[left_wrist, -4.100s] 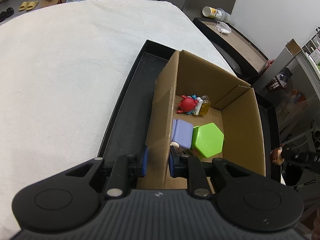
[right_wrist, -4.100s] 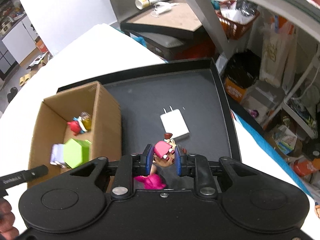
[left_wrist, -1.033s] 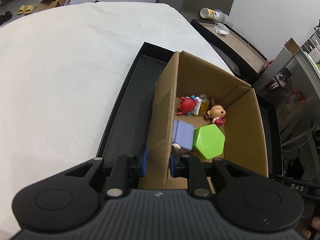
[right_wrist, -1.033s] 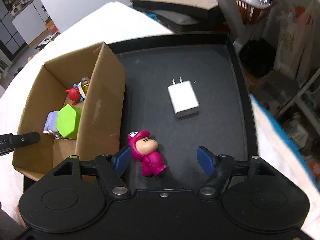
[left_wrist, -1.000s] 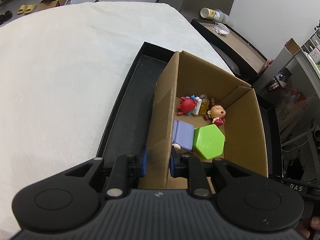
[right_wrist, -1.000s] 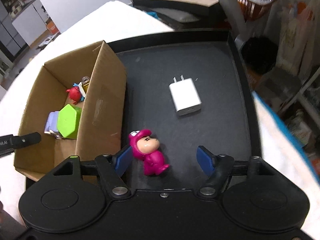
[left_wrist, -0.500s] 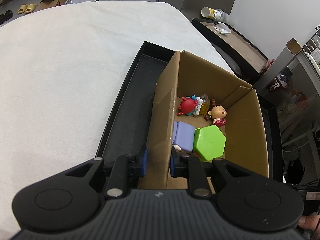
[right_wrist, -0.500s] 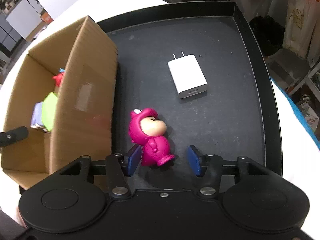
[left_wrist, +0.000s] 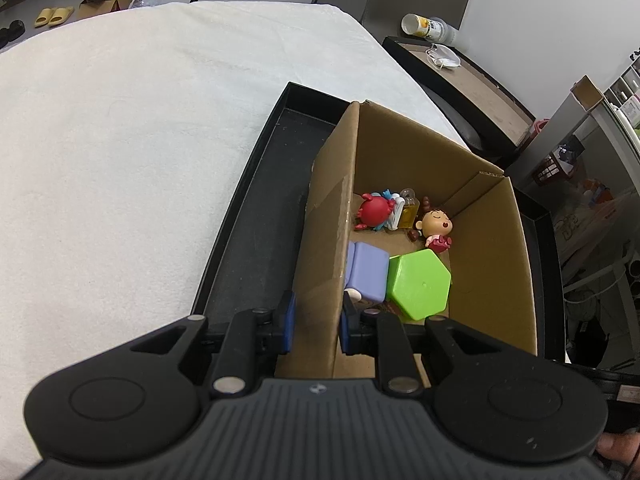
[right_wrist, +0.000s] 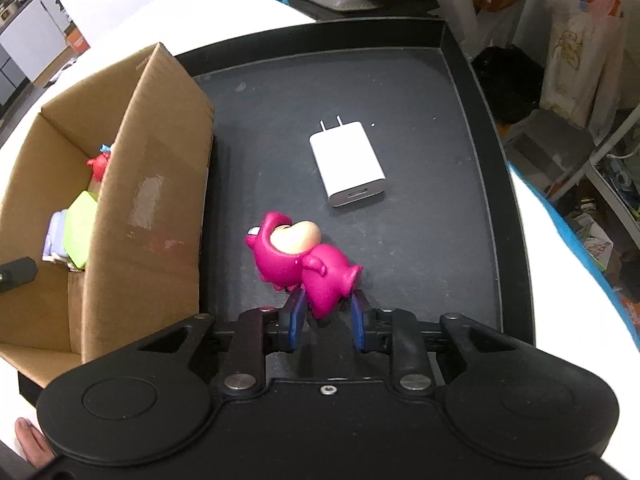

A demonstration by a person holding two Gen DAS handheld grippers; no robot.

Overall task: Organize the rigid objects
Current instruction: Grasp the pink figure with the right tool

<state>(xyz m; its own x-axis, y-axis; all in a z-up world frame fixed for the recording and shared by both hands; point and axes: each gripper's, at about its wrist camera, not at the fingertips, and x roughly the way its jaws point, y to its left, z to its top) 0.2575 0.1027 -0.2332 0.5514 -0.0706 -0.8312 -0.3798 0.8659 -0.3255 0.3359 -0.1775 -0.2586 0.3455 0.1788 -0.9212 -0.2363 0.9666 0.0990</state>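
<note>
Right wrist view: right hand-held gripper [right_wrist: 326, 316] is clamped on the legs of a magenta plastic bear figurine [right_wrist: 298, 258] lying on the black tray [right_wrist: 460, 60], near a white plug charger [right_wrist: 347, 164]. Left hand-held gripper [left_wrist: 316, 322] pinches the brown cardboard box [left_wrist: 492, 248] wall; toys lie inside.

Cardboard box [right_wrist: 152, 216] sits at left end of tray [right_wrist: 460, 56]. Figurine [right_wrist: 300, 260] lies on tray floor just right of box; charger [right_wrist: 348, 164] behind it, apart. Toys in box: hexagon block [left_wrist: 420, 284] nearest, doll [left_wrist: 436, 228] at far wall.
</note>
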